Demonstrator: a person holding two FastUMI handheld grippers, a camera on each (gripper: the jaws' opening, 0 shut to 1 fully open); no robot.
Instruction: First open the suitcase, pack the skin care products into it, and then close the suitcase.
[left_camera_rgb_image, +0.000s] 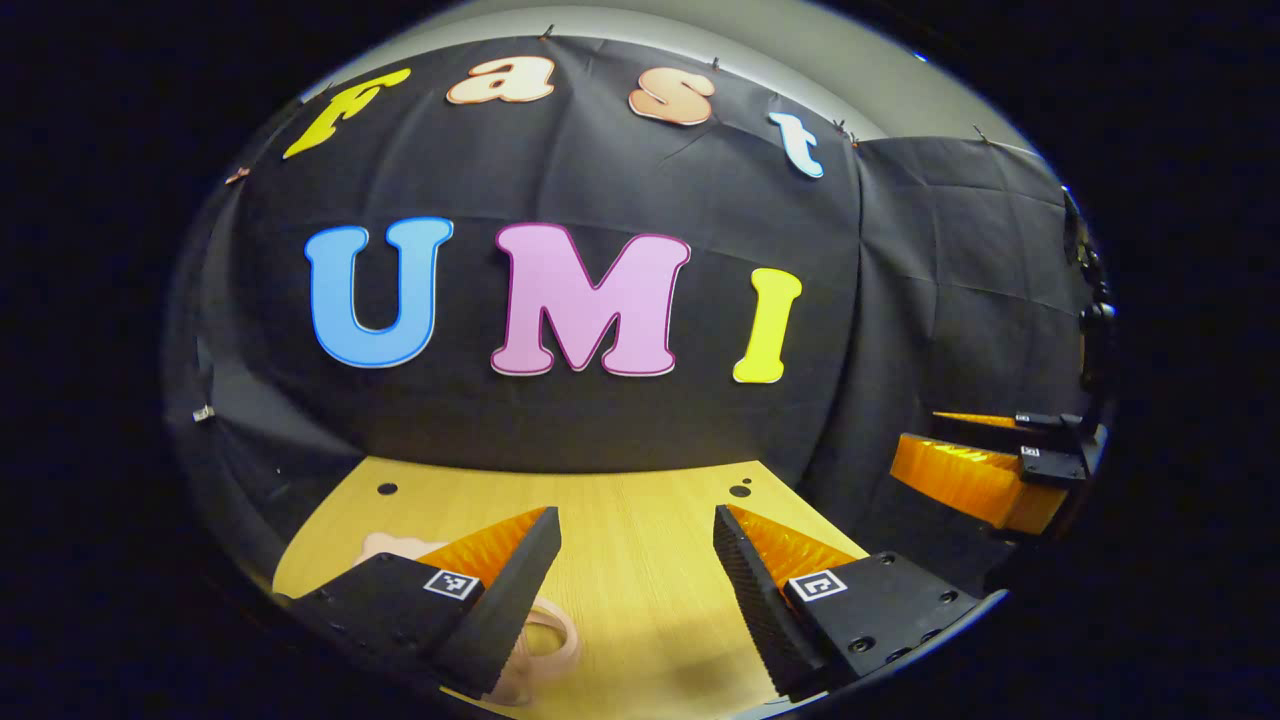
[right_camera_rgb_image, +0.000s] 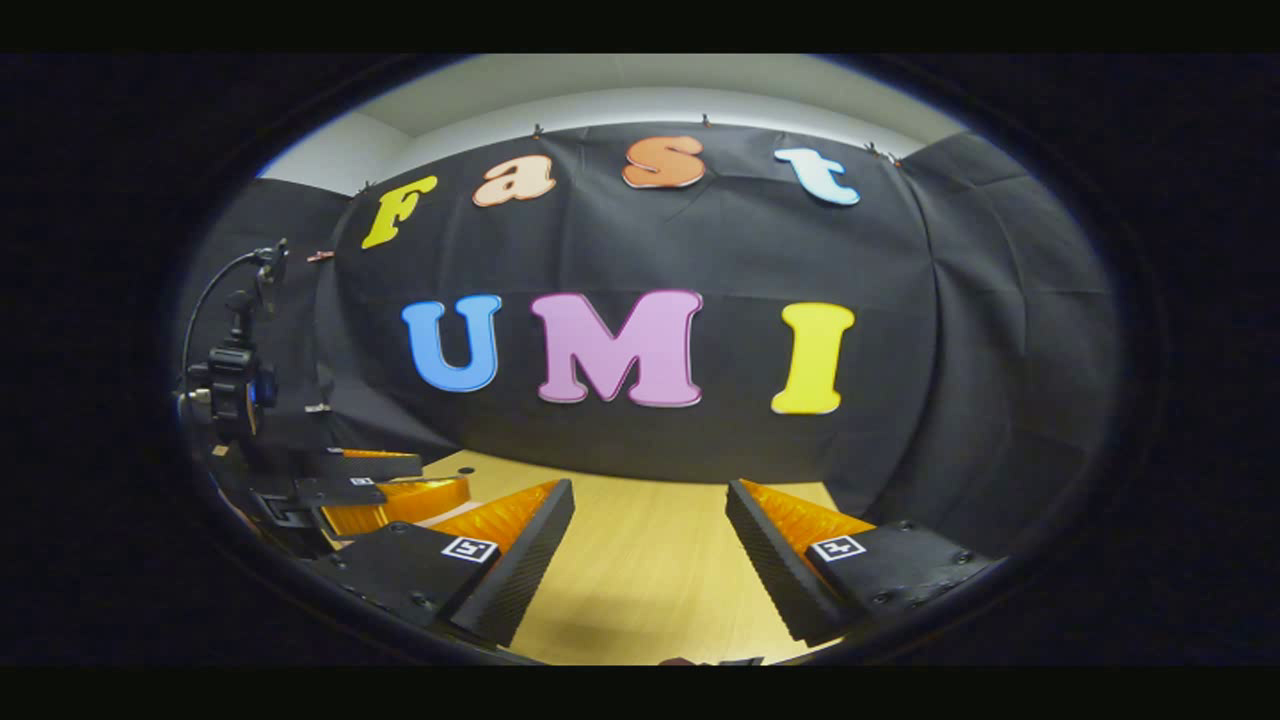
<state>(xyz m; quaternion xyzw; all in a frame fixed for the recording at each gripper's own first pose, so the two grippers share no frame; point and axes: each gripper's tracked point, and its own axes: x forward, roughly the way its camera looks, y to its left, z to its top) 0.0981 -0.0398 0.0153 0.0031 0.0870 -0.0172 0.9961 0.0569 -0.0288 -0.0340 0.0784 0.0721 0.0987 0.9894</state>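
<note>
A: How much room is there?
B: Lots. The wooden surface (left_camera_rgb_image: 640, 560) runs back to the black cloth wall (left_camera_rgb_image: 620, 410).
A: And the grippers?
B: The left gripper (left_camera_rgb_image: 636, 590) and right gripper (right_camera_rgb_image: 650, 560) hover level, jaws wide apart, holding nothing.
A: The skin care things?
B: A pink, round thing (left_camera_rgb_image: 545, 640) lies near the front edge, half hidden by the left gripper's finger; I can't tell what it is.

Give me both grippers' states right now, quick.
Left gripper: open, fingers apart over the wooden table, holding nothing.
Right gripper: open, holding nothing.
</note>
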